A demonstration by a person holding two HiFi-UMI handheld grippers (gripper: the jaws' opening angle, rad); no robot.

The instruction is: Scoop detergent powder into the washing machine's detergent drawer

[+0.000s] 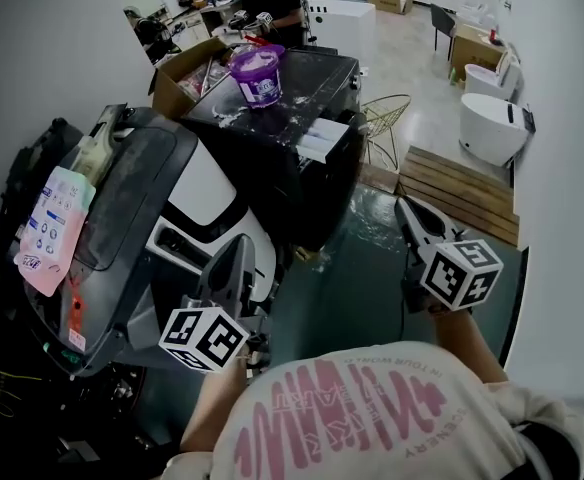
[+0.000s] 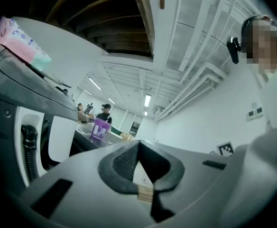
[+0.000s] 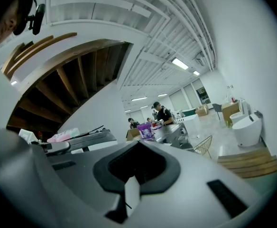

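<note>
A person in a white shirt with pink print stood on a dark green floor (image 1: 372, 288), well apart from a black washing machine (image 1: 272, 158). Each hand held a grey gripper with a black-and-white marker cube.

The left tongs (image 1: 240, 250) were closed tip to tip with nothing between them, as the left gripper view showed (image 2: 138, 142). The right tongs (image 1: 404, 206) were also fully closed and empty (image 3: 138, 144). Both pointed level towards the machine.

A purple plastic detergent tub (image 1: 258, 73) stood on the machine's flat top, near its far edge, with white powder scattered around its base. It also appeared small and distant in both gripper views (image 2: 99, 129) (image 3: 146, 131). The tub stood upright, long axis vertical, mouth facing the ceiling. No scoop could be made out.

A white rectangular detergent drawer (image 1: 324, 136) seemed to be pulled out of the machine's front upper corner. Its long axis ran level, out from the machine and towards the lower right of the head view. Whether it held powder was too small to tell.

Judging from this, the scooping looked not yet begun. Reaching the tub, taking a scoop, filling it and tipping it into the drawer all remained.
</note>
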